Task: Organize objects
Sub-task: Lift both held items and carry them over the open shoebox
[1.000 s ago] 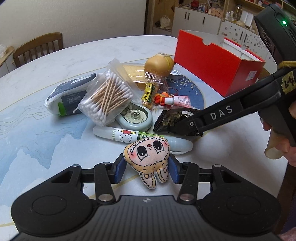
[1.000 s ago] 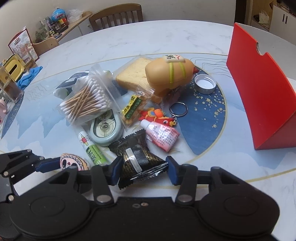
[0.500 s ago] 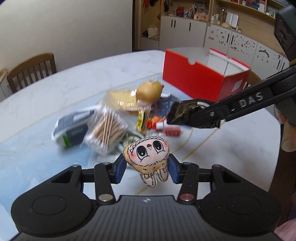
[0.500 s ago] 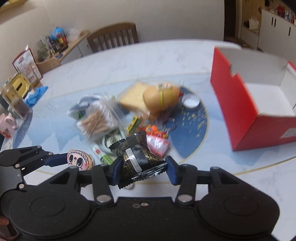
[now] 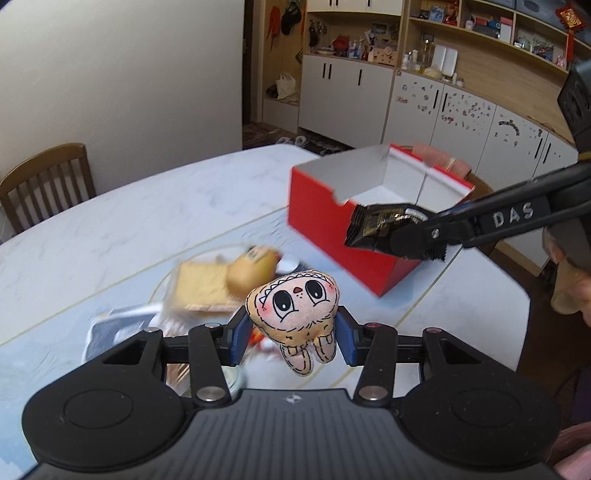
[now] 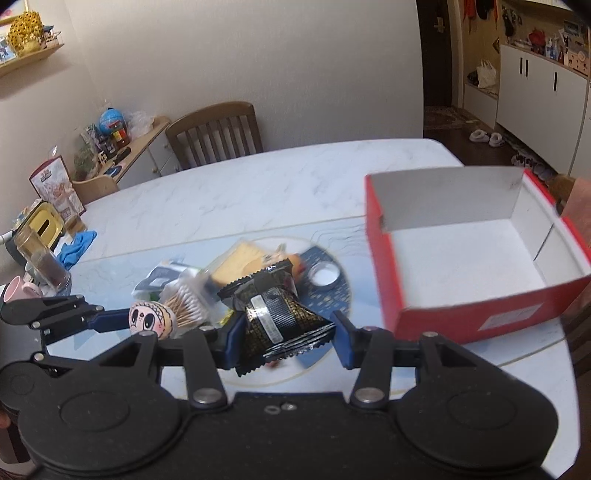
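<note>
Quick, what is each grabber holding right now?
Left gripper: closed on the plush toy.
Right gripper: closed on the black snack packet.

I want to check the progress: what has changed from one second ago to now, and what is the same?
Both grippers rose from the table. The left gripper lifted the small plush doll; the right gripper lifted the black snack packet, and the open red box now shows its white inside. Nothing was newly taken or let go. The pile, with the cotton swabs, stayed on the table.

Wooden chair (image 6: 218, 133), white cabinets (image 5: 347, 96), cluttered shelves (image 5: 480, 26), glass jar (image 6: 40, 260)
</note>
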`<state>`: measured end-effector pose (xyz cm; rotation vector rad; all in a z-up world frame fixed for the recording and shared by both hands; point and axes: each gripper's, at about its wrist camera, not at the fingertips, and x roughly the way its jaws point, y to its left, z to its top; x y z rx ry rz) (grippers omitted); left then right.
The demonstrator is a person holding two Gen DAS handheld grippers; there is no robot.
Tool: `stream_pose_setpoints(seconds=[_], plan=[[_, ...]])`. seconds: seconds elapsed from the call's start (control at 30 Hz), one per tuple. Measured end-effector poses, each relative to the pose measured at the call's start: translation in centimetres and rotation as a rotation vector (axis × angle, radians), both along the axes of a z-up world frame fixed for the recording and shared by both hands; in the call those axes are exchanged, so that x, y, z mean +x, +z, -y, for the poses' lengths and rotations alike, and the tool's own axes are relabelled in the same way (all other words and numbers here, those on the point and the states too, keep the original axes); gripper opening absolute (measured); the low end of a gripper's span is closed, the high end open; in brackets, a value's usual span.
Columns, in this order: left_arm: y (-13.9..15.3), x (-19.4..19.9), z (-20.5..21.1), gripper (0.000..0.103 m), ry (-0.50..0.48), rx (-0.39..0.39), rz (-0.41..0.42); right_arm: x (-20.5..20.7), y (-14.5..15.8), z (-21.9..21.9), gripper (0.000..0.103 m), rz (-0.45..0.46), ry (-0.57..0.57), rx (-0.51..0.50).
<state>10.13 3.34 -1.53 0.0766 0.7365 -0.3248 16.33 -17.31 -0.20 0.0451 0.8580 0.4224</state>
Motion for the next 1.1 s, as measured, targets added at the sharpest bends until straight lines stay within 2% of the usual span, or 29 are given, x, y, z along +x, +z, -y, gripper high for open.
stream_pose_setpoints(seconds=[0.27,0.6,0.77,1.1], plan=[[1.4,4.4,5.6,0.047,-0.015,-0.001,-0.005,2.9,0.7,5.4,0.048,0.016,0.002,-0.007],[1.9,9.9,12.6,0.047,-0.037,0.019,-0.024,6.8,0.2,11.8,0.048,0.028,-0.016,-0.027],[1.3,12.9,15.5,0.047,-0.041,0.014,-0.071,8.7,-0.8,14.5,0.048,0.025,-0.033,-0.037],[-1.3,18.9,19.8,0.047,-0.02,0.092,-0.157,12.5,-3.1,17.6,0.048,0.002,-0.041,-0.1]])
